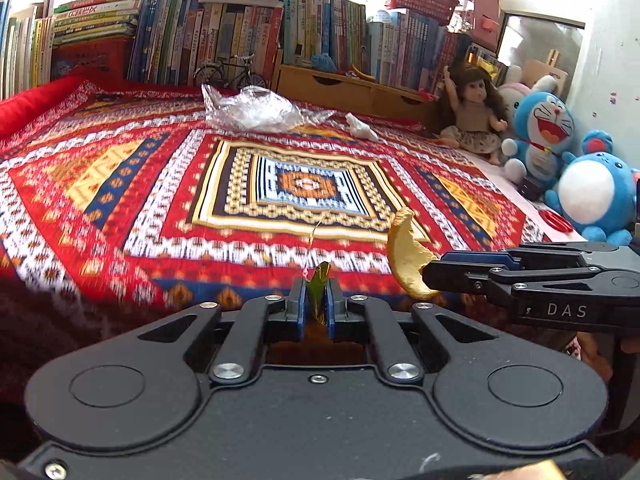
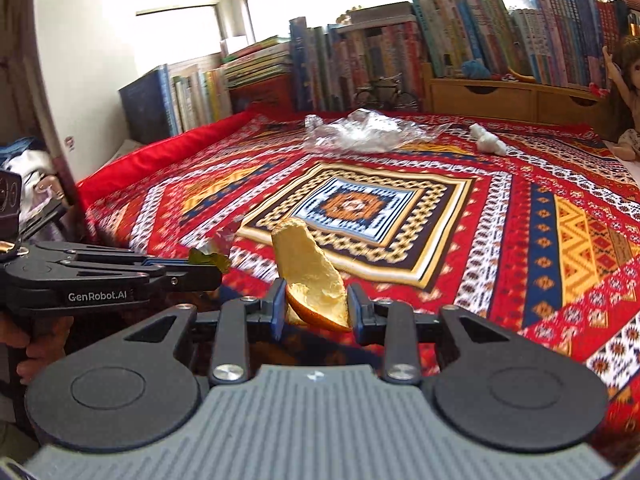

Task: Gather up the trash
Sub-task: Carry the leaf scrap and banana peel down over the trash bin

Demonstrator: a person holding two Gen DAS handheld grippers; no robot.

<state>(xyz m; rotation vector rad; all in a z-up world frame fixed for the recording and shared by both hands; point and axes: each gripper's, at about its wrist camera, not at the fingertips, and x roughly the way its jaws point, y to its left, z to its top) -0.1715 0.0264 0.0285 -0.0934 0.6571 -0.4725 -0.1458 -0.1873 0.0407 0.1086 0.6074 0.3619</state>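
Observation:
My left gripper (image 1: 316,300) is shut on a small green wrapper (image 1: 319,280) with a thin clear strip trailing up from it; in the right wrist view it shows at the left (image 2: 208,270) with the wrapper (image 2: 206,258) at its tip. My right gripper (image 2: 318,308) is shut on a curved piece of orange peel (image 2: 310,276), and comes in from the right in the left wrist view (image 1: 430,270) with the peel (image 1: 408,256). A crumpled clear plastic bag (image 1: 256,110) (image 2: 360,132) and a white tissue wad (image 1: 362,126) (image 2: 486,140) lie on the far side of the patterned blanket (image 1: 180,184).
Books (image 1: 224,36) line the back edge, with a small model bicycle (image 1: 230,72) and a wooden drawer box (image 1: 340,84) in front. A doll (image 1: 474,116) and blue plush toys (image 1: 540,132) sit along the right side. Red scissors (image 1: 556,220) lie near the plush toys.

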